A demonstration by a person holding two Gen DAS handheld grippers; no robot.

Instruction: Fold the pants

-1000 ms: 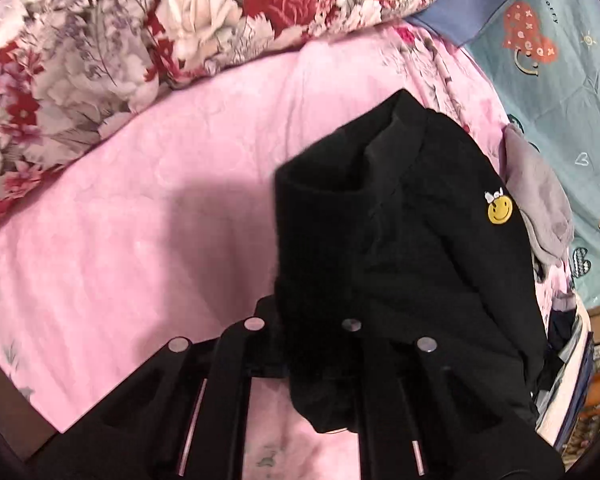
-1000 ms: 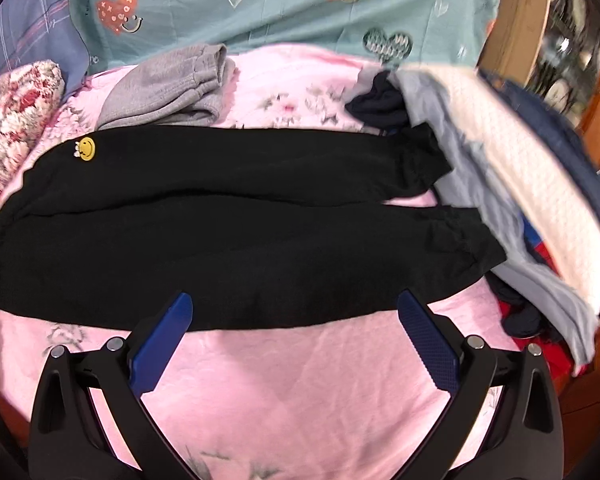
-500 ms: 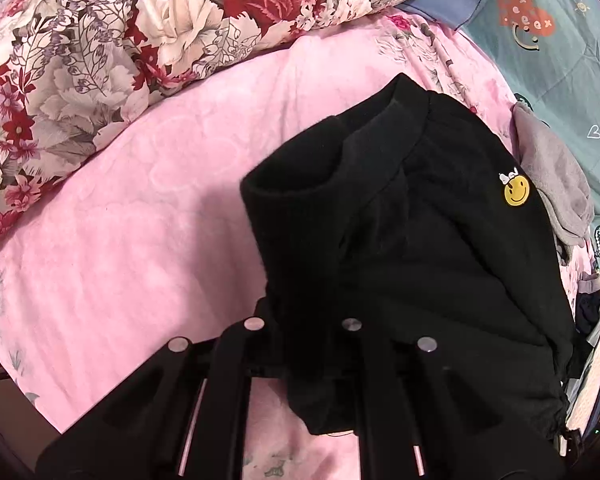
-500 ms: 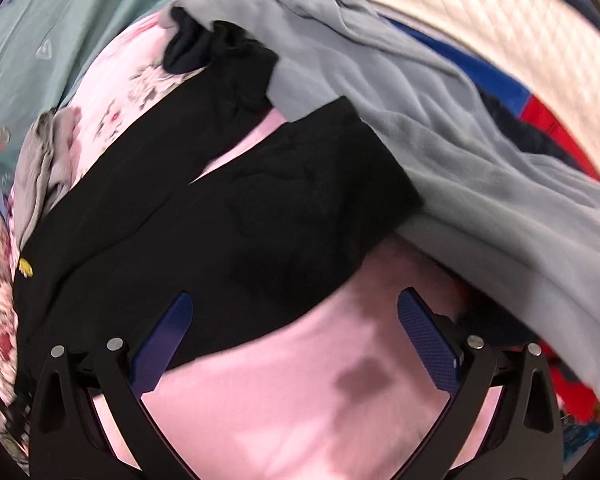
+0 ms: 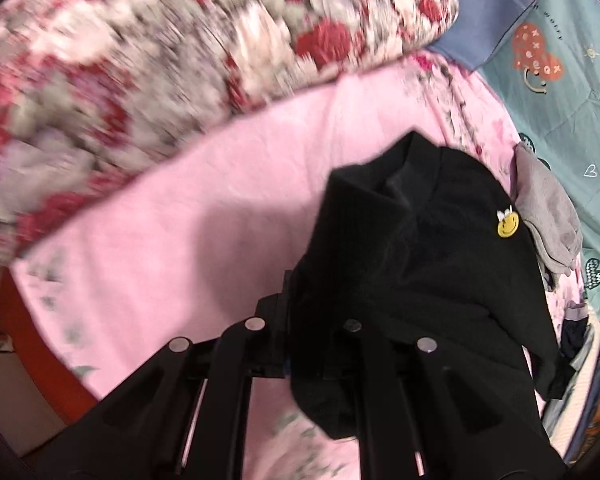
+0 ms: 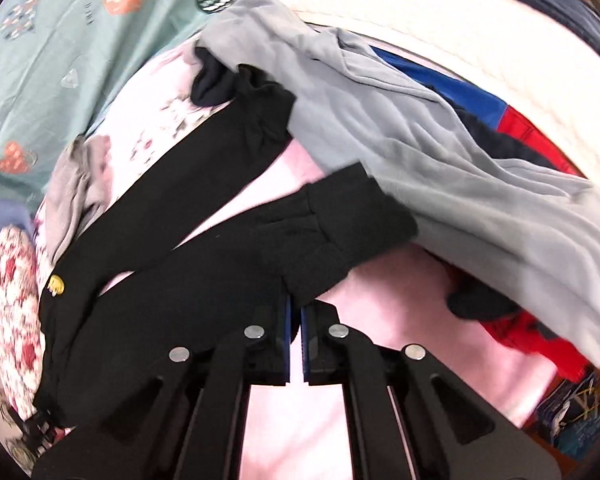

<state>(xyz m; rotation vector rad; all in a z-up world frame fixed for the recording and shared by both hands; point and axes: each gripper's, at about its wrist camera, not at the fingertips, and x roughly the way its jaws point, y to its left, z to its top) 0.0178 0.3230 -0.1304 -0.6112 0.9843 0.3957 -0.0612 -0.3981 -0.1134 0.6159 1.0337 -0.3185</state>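
In the left wrist view, the left tongs (image 5: 296,320) are closed on the waistband end of the black pants (image 5: 412,264), whose cloth bunches up over the fingers and hangs a little below them. The pants run away to the right across the pink bed sheet (image 5: 204,232), with a yellow smiley badge (image 5: 507,225) showing on their far right side. A grey garment (image 5: 548,216) lies just beyond the badge, touching the pants' edge. A blurred floral quilt (image 5: 172,64) fills the far left, and a teal sheet with heart prints (image 5: 572,80) covers the far right.

In the right wrist view, the right tongs (image 6: 295,312) have closed on the near leg's cuff (image 6: 332,248), the blue pads (image 6: 285,332) nearly together with black cloth pinched at their tips. Both legs stretch away to the left toward the badge. The far leg's cuff lies under the edge of a pale grey garment (image 6: 440,152), part of a heap with red and blue cloth (image 6: 532,136) at the right. A white quilted cover (image 6: 480,40) lies behind the heap.
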